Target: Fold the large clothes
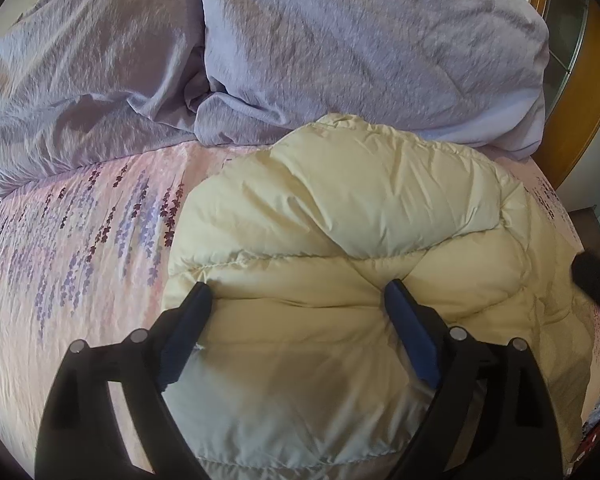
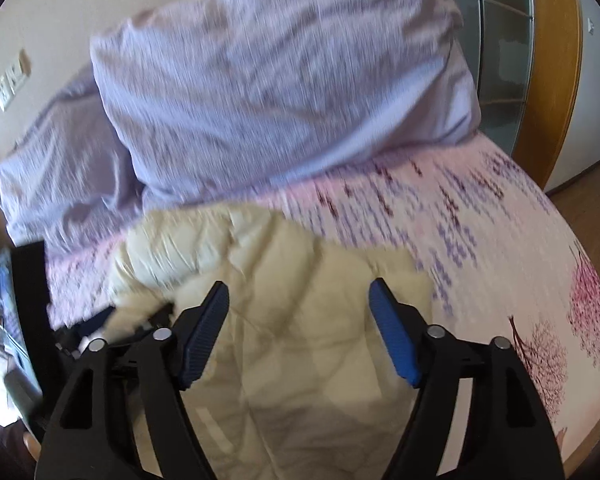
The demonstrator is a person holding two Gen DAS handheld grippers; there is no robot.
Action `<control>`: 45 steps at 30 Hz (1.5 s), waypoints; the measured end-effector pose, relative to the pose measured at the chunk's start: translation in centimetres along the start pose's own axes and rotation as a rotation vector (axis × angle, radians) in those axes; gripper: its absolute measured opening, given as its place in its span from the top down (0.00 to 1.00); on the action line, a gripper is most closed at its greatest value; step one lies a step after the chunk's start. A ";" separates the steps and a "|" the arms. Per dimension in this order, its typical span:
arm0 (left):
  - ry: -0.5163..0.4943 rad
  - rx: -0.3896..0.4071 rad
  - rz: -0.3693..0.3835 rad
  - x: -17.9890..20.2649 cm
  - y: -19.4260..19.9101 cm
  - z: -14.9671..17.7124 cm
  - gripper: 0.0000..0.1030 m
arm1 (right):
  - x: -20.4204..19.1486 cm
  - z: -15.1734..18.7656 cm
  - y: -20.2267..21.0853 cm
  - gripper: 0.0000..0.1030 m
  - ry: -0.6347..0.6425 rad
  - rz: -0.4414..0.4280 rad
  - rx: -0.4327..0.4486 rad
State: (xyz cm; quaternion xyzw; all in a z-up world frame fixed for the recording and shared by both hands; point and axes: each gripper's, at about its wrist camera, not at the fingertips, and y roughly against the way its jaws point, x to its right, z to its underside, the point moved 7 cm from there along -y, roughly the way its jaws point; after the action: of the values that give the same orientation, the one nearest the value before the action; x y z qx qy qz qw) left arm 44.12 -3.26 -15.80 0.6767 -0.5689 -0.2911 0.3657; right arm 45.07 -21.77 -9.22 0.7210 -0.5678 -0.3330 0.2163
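A cream quilted down jacket (image 1: 340,240) lies on a bed covered by a pink sheet printed with purple flower sprays (image 1: 80,248), its padded bulk folded over itself so that one puffy section rests across the flatter lower panels. Behind it, toward the head of the bed, a large lavender pillow (image 1: 360,48) stands against a crumpled lavender duvet (image 1: 80,92), the jacket's far edge reaching almost to the pillow's base. The left gripper (image 1: 298,292) points steeply down over the jacket with its blue-padded fingers spread wide; both tips sit against the fabric near a quilting seam, but nothing is pinched between them. The right gripper (image 2: 299,292), seen in a motion-blurred view, hangs above the jacket's nearer panels with its fingers likewise parted and nothing between them. In the right wrist view a wooden door frame with a glazed panel (image 2: 500,40) stands beyond the bed, and a wall switch plate (image 2: 12,80) is mounted at the far left.
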 end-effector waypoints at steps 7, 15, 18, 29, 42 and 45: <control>0.009 -0.007 0.006 -0.5 -0.3 0.1 0.10 | 0.8 0.4 -1.5 0.22 0.006 0.069 0.028; -0.002 -0.007 0.006 -0.4 -0.5 0.2 0.07 | 2.0 2.1 -3.2 0.20 0.017 0.096 0.018; -0.004 -0.006 0.003 -0.3 -0.7 0.3 0.07 | 2.1 2.5 -3.7 0.18 0.016 0.093 0.017; 0.007 -0.006 -0.004 -0.6 -1.3 0.6 0.02 | 2.5 3.8 -5.1 0.13 0.013 0.079 0.020; 0.000 0.018 -0.016 -0.5 -1.5 0.9 0.02 | 2.9 4.3 -6.2 0.08 -0.014 0.064 0.013; 0.000 0.024 -0.017 -0.5 -1.5 0.9 0.02 | 2.9 4.3 -6.3 0.07 -0.012 0.066 0.013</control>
State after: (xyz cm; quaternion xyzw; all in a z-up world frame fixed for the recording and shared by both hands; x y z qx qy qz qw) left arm 44.12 -2.77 -17.60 0.6857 -0.5666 -0.2875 0.3551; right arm 46.62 -22.64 -17.16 0.7013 -0.5949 -0.3261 0.2191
